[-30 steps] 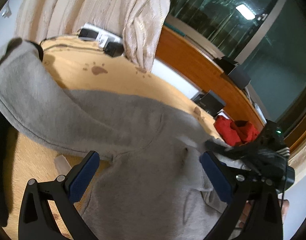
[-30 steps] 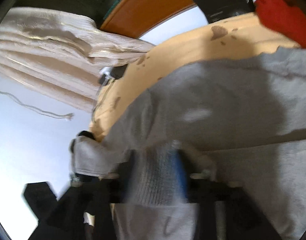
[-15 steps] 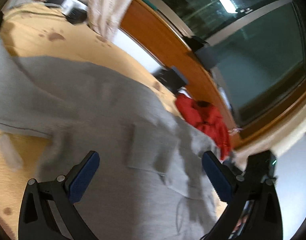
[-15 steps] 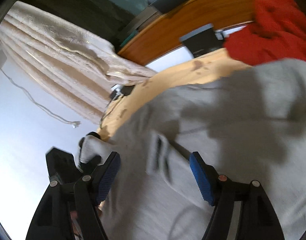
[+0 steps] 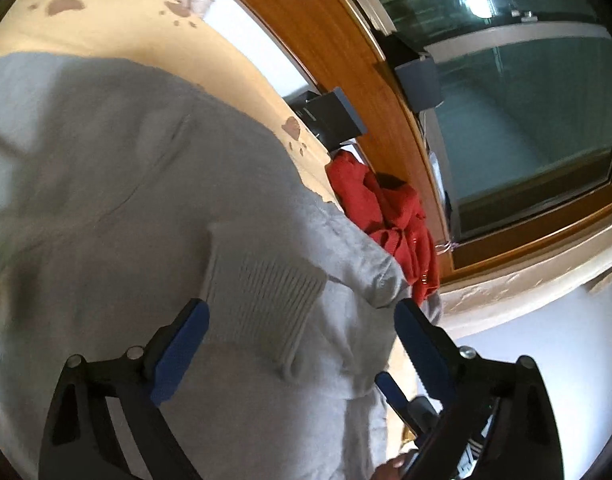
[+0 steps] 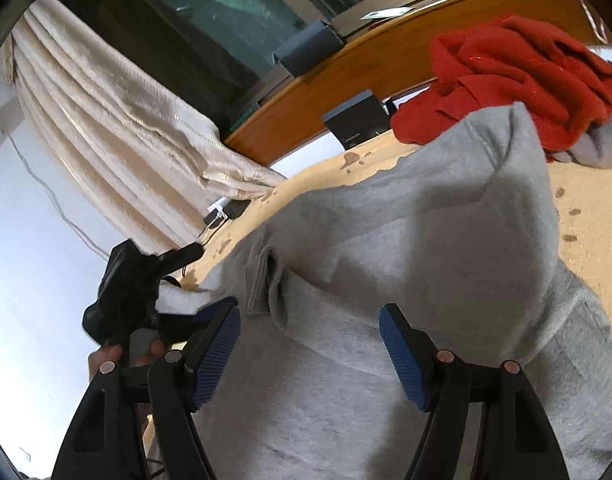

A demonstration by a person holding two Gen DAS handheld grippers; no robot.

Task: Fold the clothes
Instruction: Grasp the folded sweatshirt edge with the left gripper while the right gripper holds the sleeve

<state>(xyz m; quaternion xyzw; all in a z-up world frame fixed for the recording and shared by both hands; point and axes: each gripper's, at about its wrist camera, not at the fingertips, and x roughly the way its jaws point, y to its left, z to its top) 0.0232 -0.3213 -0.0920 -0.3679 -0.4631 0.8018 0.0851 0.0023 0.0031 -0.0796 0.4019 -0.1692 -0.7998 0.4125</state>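
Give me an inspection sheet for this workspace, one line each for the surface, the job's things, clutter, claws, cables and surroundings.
Surface: tan cover with brown paw prints.
Job's things: grey sweatshirt spread out with a sleeve folded across it, ribbed cuff on top; red garment crumpled at the far edge.
Clutter: dark box by the wooden ledge.
Claws: left claw open above the cuff; right claw open above the sweatshirt, nothing held.
Cables: thin cord hanging on the wall.
Surroundings: beige curtain, dark window, wooden sill.

clear: tan surface (image 6: 585, 208) R of grey hoodie (image 6: 405, 240) | blocked: red garment (image 6: 517, 76), dark box (image 6: 355, 120) at far edge
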